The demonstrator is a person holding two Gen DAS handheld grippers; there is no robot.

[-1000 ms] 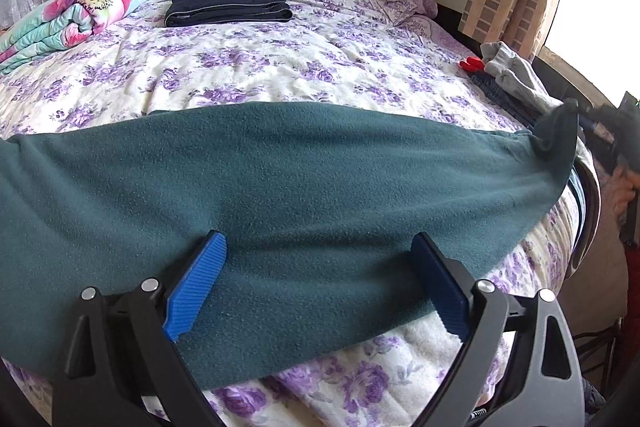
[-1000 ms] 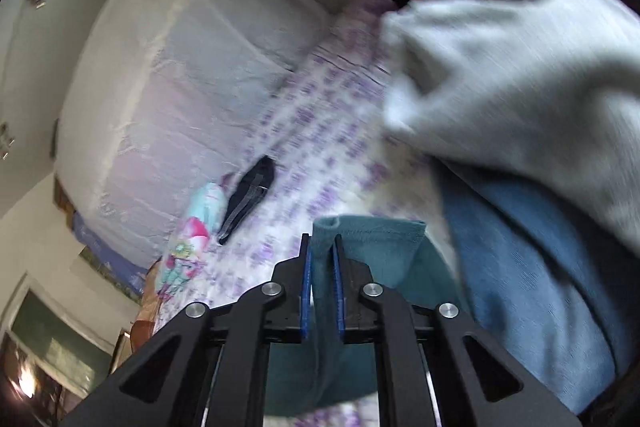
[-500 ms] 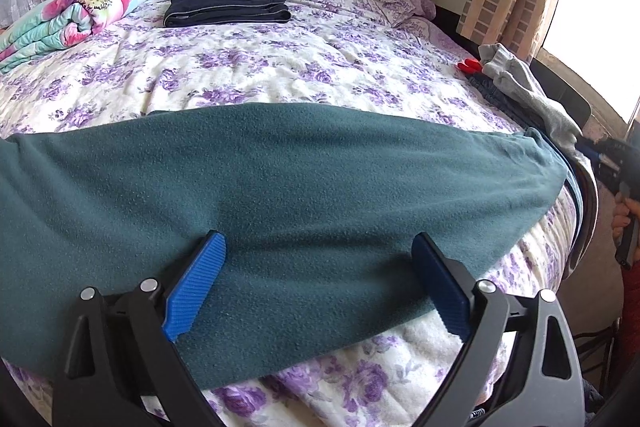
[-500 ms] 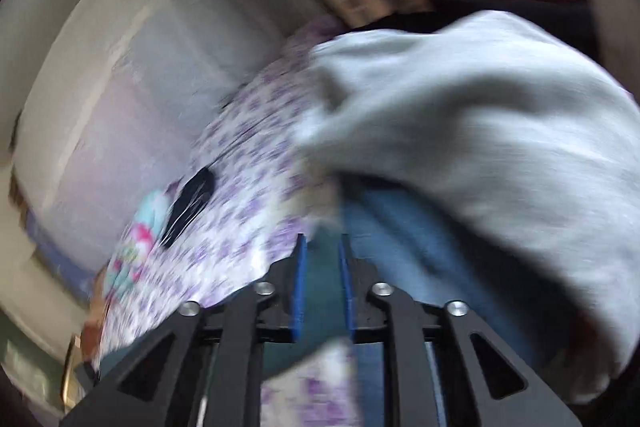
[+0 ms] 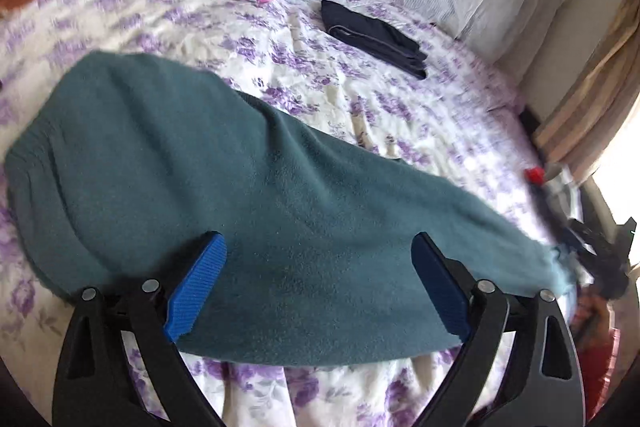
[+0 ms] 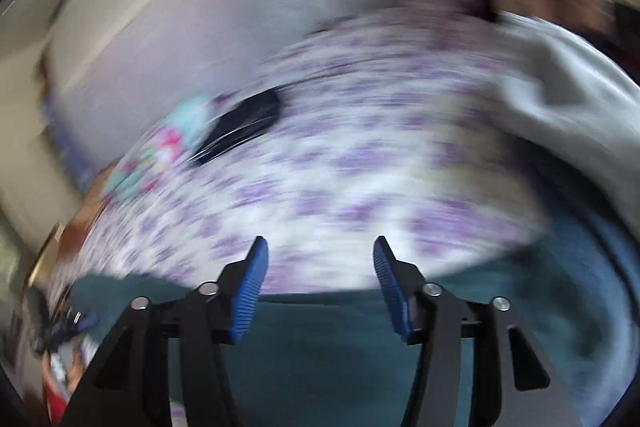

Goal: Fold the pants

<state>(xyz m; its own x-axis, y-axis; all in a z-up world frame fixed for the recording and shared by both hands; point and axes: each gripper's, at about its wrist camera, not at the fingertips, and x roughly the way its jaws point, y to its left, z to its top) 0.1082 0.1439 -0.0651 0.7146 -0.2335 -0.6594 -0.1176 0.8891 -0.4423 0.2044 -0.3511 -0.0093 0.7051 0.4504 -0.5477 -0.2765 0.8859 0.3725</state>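
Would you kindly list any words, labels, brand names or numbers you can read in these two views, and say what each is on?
None: no readable text in either view.
Teal fleece pants: no label or print shows.
Folded dark garment: no tag shows.
Floral bedspread: only a flower pattern.
The right wrist view is too blurred to read anything.

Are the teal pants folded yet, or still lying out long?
Still long: the teal pants lie stretched flat across the floral bedspread, with no end turned over.

Motion blur is smearing the whole right wrist view: the floral bed (image 6: pixel 340 167) is streaking, and the dark folded garment (image 6: pixel 244 127) is losing its outline.
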